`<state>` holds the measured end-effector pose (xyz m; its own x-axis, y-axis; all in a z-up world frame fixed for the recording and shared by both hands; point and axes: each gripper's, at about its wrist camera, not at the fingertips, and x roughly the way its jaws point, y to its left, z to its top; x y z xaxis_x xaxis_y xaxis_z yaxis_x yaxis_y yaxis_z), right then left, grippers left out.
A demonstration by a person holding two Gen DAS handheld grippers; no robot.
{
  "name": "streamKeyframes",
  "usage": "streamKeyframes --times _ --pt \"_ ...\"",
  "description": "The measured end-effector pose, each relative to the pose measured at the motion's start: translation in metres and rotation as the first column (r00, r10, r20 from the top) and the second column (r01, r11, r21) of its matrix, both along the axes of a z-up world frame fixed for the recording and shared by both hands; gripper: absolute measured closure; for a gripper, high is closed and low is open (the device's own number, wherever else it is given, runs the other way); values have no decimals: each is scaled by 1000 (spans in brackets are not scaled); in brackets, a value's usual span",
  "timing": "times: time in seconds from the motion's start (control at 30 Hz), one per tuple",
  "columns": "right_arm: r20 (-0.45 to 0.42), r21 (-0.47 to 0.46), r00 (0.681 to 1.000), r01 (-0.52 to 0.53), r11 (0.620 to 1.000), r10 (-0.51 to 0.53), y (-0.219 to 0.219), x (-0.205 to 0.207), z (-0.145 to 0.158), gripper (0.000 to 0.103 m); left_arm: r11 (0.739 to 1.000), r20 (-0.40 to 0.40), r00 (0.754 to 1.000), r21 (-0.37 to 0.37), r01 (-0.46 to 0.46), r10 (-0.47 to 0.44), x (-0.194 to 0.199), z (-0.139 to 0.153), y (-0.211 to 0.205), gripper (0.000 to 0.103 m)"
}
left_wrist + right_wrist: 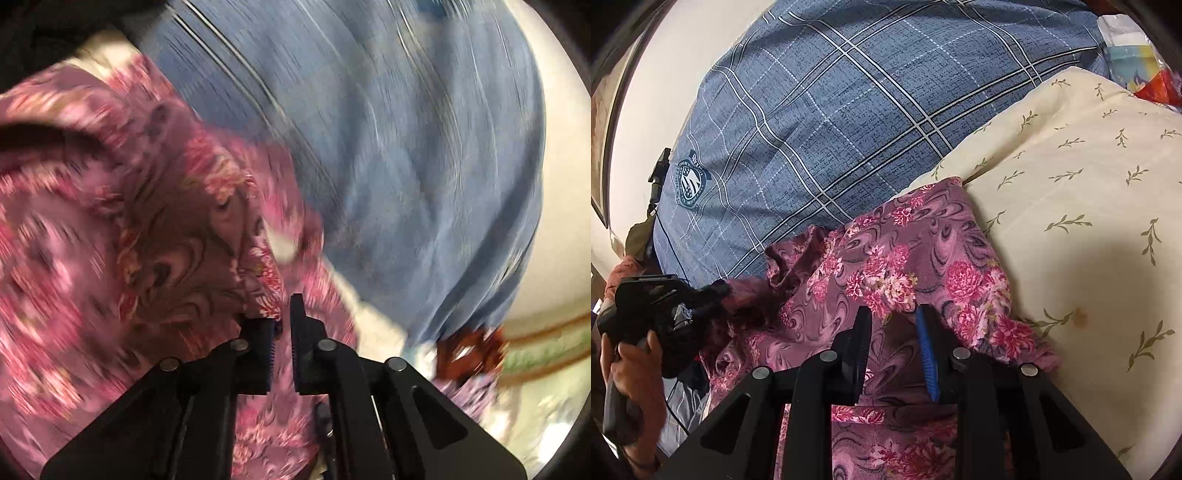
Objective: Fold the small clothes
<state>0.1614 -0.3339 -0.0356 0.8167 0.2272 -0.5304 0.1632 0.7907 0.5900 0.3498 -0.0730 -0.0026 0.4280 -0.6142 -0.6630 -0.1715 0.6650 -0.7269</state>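
Garments: one pink floral cloth point(886, 273)
Pillows: two, at 12 o'clock
Left gripper point(282, 325): fingers pinching the cloth
Right gripper point(894, 332): fingers spread

My claws are matt black plastic with small bright metal pins, and my right gripper point(894, 332) carries a ribbed blue pad on one finger. The floral garment point(886, 266) is soft, thin printed cloth, matt and crumpled. The blue plaid pillow point(812, 110) looks coarser-woven, while the cream leaf-print pillow point(1089, 203) is smooth matt cotton-like cloth.
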Motion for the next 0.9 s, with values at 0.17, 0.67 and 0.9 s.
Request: streamKeyframes --times 0.17,0.67,0.9 --pt "0 12 1000 -2 1000 2 -2 -1 0 76 992 42 993 67 106 -109 -38 9 -5 56" --pt "26 206 944 -327 922 329 108 48 38 38 991 23 994 -77 -106 109 -64 -8 172 49" --pt "-8 430 944 -293 854 328 141 86 6 37 983 -41 992 -132 -127 123 -25 -24 162 41"
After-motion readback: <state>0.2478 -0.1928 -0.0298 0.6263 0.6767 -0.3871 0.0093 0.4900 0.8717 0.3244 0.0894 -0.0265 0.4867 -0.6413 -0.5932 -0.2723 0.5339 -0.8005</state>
